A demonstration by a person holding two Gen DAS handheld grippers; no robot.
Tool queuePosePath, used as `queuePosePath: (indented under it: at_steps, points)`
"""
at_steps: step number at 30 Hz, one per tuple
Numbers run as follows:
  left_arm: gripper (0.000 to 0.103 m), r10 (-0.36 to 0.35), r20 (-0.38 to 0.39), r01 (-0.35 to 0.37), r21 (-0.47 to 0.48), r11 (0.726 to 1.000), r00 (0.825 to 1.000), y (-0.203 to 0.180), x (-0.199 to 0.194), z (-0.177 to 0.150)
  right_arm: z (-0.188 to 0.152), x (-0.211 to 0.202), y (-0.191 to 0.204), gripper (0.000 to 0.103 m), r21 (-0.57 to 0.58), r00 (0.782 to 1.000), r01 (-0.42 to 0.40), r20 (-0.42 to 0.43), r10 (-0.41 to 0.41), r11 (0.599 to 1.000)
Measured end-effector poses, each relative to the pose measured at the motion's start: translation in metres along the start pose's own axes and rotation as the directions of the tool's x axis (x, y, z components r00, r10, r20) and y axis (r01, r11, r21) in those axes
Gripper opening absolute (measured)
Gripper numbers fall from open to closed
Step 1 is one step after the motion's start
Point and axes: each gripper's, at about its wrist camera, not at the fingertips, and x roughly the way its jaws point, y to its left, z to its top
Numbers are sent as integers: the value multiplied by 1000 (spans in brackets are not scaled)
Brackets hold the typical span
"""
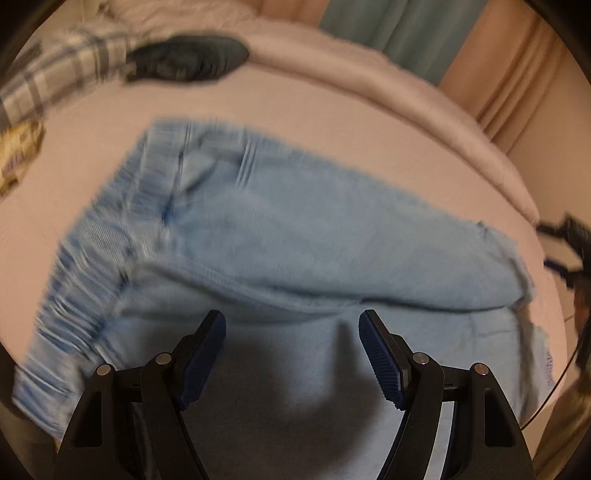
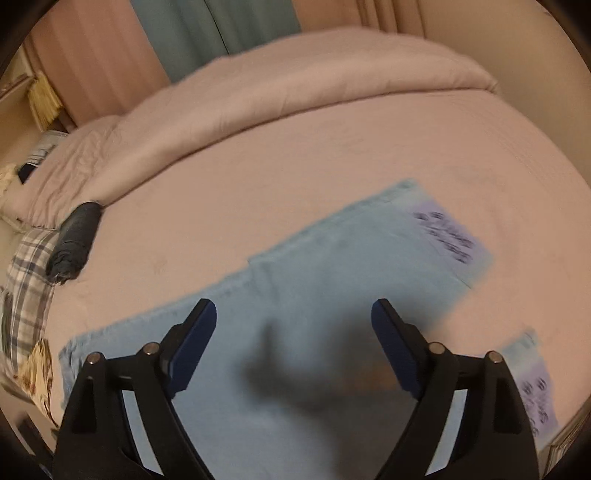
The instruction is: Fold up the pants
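Light blue denim pants [image 1: 280, 236] lie spread on a pink bed [image 1: 332, 122]. In the left wrist view the elastic waistband is at the left and the legs run right, one leg lying over the other. My left gripper [image 1: 291, 325] is open and empty, hovering above the lower leg. In the right wrist view the pants' legs [image 2: 332, 266] run up to the right, with purple printed patches near the hems. My right gripper [image 2: 293, 314] is open and empty above the legs and casts a shadow on them.
A rolled dark garment [image 2: 74, 240] and a plaid cloth [image 2: 26, 288] lie at the bed's left side. A folded pink duvet [image 2: 295, 81] lies along the far side. Curtains [image 2: 207, 26] hang behind. My right gripper shows at the left wrist view's right edge [image 1: 572, 251].
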Motion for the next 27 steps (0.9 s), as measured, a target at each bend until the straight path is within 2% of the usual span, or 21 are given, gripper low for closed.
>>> queuePosePath:
  at_steps: [3, 6, 7, 9, 10, 12, 13, 14, 15, 16, 17, 20, 22, 23, 25, 26, 27]
  points:
    - [74, 16, 22, -16, 31, 999, 1000, -1, 0, -4, 19, 40, 15, 87, 8, 994, 87, -74, -86, 996]
    - [74, 24, 29, -24, 26, 999, 999, -2, 1, -5, 37, 82, 18, 87, 43, 976, 178, -137, -171, 983]
    - [74, 23, 31, -24, 29, 999, 999, -2, 1, -7, 40, 93, 17, 87, 35, 966, 216, -151, -209, 976]
    - [74, 28, 31, -30, 40, 999, 999, -3, 2, -8, 44, 121, 16, 87, -6, 932, 307, -200, -302, 952]
    - [74, 28, 31, -29, 43, 999, 999, -3, 2, -8, 41, 129, 11, 92, -21, 920, 326, -224, -322, 945]
    - [74, 19, 32, -20, 40, 999, 999, -3, 2, -9, 37, 130, 7, 92, -18, 932, 320, -172, -319, 947]
    - [74, 12, 33, -13, 35, 999, 999, -2, 1, -9, 36, 127, 6, 80, -22, 936, 315, -160, -315, 949]
    - [74, 4, 33, -5, 28, 1000, 999, -2, 1, -8, 34, 121, 5, 51, -32, 942, 303, -142, -305, 952]
    - [74, -7, 33, 6, 16, 1000, 999, 0, 0, -7, 34, 115, 6, 35, -57, 948, 292, -118, -296, 955]
    - [74, -16, 34, 16, 4, 1000, 999, 1, -1, -6, 35, 110, 4, 10, -72, 948, 292, -112, -298, 954]
    - [74, -31, 34, 31, -14, 999, 999, 3, -3, -5, 36, 104, -2, 8, -68, 951, 278, -124, -285, 958]
    - [74, -67, 43, 69, -45, 997, 997, 8, -12, -2, 34, 82, -8, 6, -5, 980, 170, -108, -169, 985]
    - [74, -90, 71, 94, -64, 994, 993, 12, -23, 2, 33, 49, -10, 6, 27, 997, 73, -23, -72, 997]
    - [74, -95, 93, 102, -69, 992, 991, 13, -31, 4, 30, 28, -11, 6, 31, 999, 26, 26, -27, 999]
    - [74, -105, 139, 115, -73, 991, 985, 13, -45, 8, 14, -27, -16, 6, 39, 985, -80, 157, 73, 996]
    - [74, -114, 160, 127, -71, 989, 980, 12, -53, 9, 2, -49, -19, 6, 34, 972, -120, 208, 110, 992]
    - [75, -125, 180, 139, -68, 988, 976, 11, -60, 11, -13, -76, -23, 6, 36, 950, -166, 275, 150, 986]
